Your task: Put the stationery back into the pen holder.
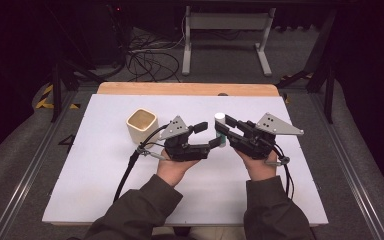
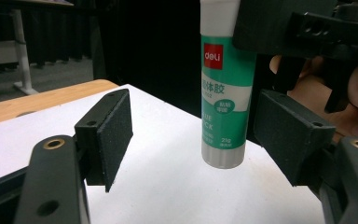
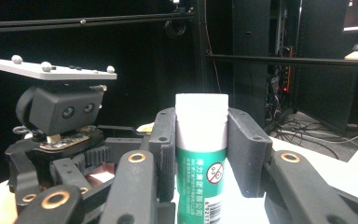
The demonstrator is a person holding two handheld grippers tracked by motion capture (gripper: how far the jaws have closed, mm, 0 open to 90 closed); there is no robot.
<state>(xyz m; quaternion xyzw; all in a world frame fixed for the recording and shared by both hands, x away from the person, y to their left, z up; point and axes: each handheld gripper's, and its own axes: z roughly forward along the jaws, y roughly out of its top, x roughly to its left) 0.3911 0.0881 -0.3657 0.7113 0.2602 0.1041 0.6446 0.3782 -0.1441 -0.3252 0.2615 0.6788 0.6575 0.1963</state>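
Glue stick [image 2: 223, 93] stands on the worktop [image 2: 168, 186], top cut off, clamped by right tongs [image 3: 201, 154]; left tongs [image 2: 191, 135] gape around its base.

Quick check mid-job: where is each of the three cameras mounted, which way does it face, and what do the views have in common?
High view: above the person's side, looking forward and down on the table; forearms, left gripper and right gripper show.
Left gripper view: rides the left gripper, facing the glue stick between its open jaws.
Right gripper view: rides the right gripper, jaws clamping the stick.
Shared: the glue stick appears in all three views.
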